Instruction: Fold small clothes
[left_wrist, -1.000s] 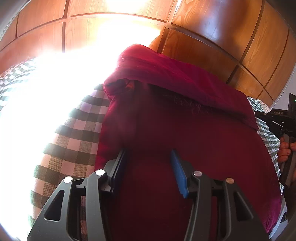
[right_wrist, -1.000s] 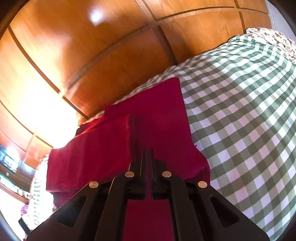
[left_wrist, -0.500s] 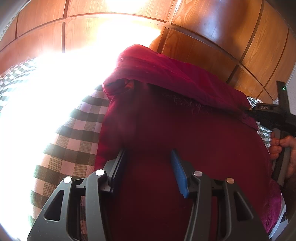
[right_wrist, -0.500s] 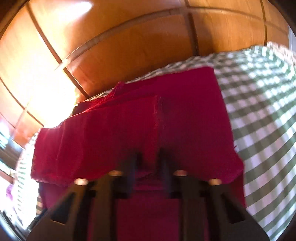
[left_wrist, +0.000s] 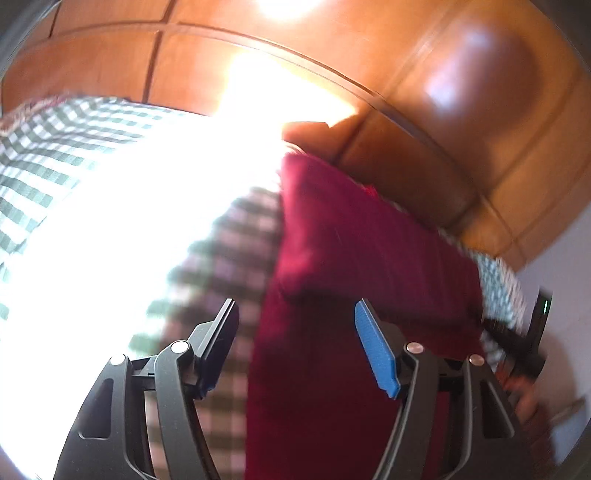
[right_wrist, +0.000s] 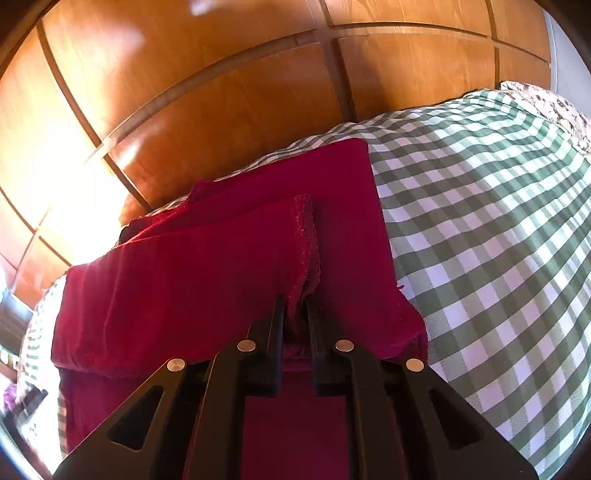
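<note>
A dark red garment (right_wrist: 229, 266) lies partly folded on a green-and-white checked bedcover (right_wrist: 480, 221). Its upper layer ends in a lacy hem (right_wrist: 306, 236). My right gripper (right_wrist: 295, 310) is nearly shut, with that hem pinched between its fingers. In the left wrist view the same garment (left_wrist: 362, 251) lies ahead, blurred. My left gripper (left_wrist: 295, 325) is open and empty, hovering over the garment's left edge, its left finger (left_wrist: 221, 332) above the bedcover (left_wrist: 55, 155). The right gripper (left_wrist: 532, 339) and the hand holding it show at the far right of that view.
Wooden wardrobe panels (right_wrist: 240, 92) stand just behind the bed. Strong sunlight (left_wrist: 129, 229) washes out the bedcover on the left. A floral cloth (right_wrist: 546, 99) lies at the far right edge of the bed.
My left gripper has shifted left and pulled back, now straddling the garment's left edge. My right gripper opened briefly and now pinches the lacy hem; the upper layer lies further right.
</note>
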